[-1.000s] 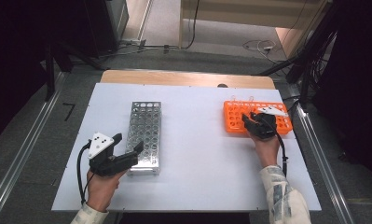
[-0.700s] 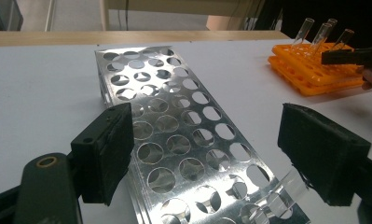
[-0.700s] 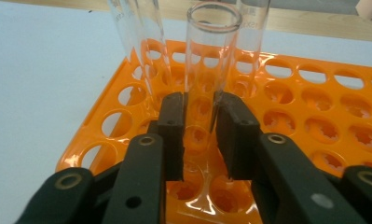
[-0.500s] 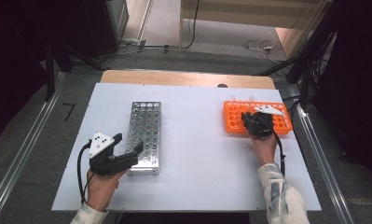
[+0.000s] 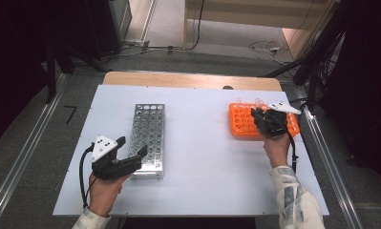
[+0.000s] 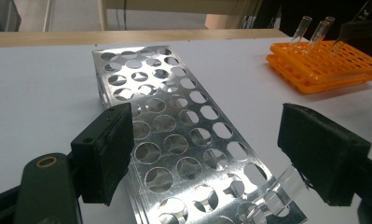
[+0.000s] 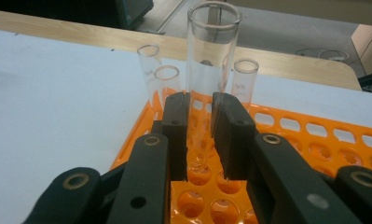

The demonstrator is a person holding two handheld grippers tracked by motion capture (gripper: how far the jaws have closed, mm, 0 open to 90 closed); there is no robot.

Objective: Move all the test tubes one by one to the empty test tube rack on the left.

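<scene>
Two grippers at two racks on a white table (image 5: 202, 157)

Right gripper (image 7: 200, 135) clamps an upright glass tube (image 7: 209, 70) over the orange rack (image 7: 314, 149), three tubes standing behind; left gripper (image 6: 202, 154) gapes wide over the metal rack's (image 6: 174, 135) near end.

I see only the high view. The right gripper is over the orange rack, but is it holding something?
Observer: Yes. In the right gripper view, the right gripper is shut on a clear glass test tube, upright between its jaws, above the orange rack.
Operator: Is the tube out of the rack?
Observer: Its rounded bottom looks just above a hole, but I cannot tell if it is fully free.
Operator: Are other tubes left there?
Observer: Three more tubes stand in the rack's far rows, behind the held one.
Operator: And the left gripper?
Observer: In the left gripper view, the left gripper is open, its jaws wide apart over the near end of the metal rack, whose visible holes are empty.
</scene>
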